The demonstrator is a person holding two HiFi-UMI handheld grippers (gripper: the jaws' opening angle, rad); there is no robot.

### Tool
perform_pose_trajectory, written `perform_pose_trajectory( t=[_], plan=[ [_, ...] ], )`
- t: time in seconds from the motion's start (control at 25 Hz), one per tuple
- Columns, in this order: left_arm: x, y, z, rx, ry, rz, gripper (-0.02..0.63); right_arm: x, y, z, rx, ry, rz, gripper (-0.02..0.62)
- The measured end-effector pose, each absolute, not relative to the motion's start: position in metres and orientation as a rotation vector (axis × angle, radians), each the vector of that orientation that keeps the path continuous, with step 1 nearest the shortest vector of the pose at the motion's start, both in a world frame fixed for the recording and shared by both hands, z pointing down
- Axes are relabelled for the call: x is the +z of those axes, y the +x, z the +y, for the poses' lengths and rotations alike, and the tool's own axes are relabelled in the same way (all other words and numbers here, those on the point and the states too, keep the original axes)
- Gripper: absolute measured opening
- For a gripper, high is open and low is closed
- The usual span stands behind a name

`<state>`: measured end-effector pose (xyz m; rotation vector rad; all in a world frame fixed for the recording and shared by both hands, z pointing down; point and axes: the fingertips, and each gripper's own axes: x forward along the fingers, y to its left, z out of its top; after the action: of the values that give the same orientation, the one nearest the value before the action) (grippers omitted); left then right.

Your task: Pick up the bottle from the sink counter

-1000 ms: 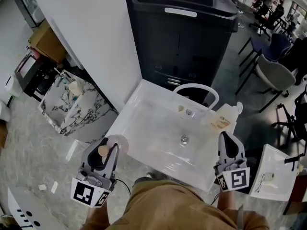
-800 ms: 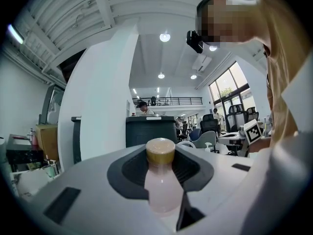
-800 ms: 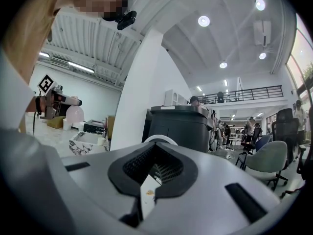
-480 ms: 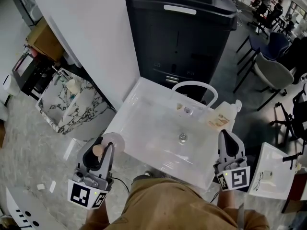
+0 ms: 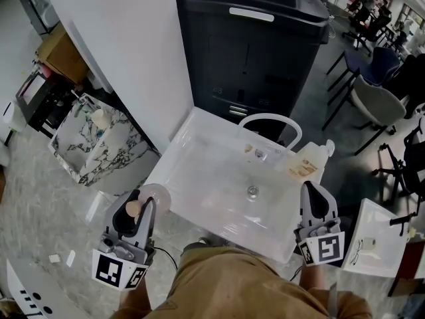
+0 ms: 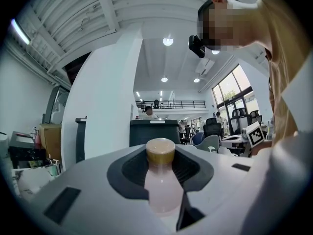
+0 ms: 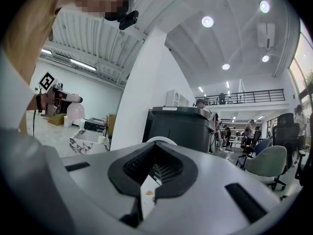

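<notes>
— What's furthest left?
— A marbled basin (image 5: 86, 159) by the wall, with a pale cup (image 5: 101, 119) standing in it.

— And the bottle?
— It's in the left gripper (image 5: 136, 210), just beside the near left corner of the white sink (image 5: 206, 158), off it and over the floor. The bottle (image 6: 163, 192) has a cloudy pale-pink body that narrows to a neck under a tan cap. The jaws stand partway open, clamped on its sides.

— What's in the sink?
— A drain (image 5: 253, 191) sits in the middle. There are small bits below the arched tap (image 5: 271, 120), and I can't tell what they are. A translucent jug (image 5: 309, 165) with a tan label sits on the right rim.

— The right gripper (image 5: 316, 195)?
— Its jaws are drawn together to a slit, with nothing in them. To its right a white tray (image 5: 388, 228) holds one item too small to name.
</notes>
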<state>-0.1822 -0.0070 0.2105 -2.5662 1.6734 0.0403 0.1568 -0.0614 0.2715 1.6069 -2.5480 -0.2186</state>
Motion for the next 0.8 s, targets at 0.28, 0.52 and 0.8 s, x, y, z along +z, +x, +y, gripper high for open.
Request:
perform_pose_trajectory(
  t=[0.28,0.52,0.8],
  plan=[
    [0.212,-0.184,-0.009,0.054,-2.579,1.666,0.125,0.268,0.154,-0.060,-0.227,1.617,-2.542,0.005],
    [0.211,-0.188,-0.011,0.061,-2.578,1.660,0.124,0.268,0.153,-0.059,-0.227,1.627,-2.531,0.004],
    [0.213,-0.194,-0.010,0.058,-2.583,1.667,0.125,0.268,0.150,-0.057,-0.221,1.634,-2.522,0.005]
  ],
)
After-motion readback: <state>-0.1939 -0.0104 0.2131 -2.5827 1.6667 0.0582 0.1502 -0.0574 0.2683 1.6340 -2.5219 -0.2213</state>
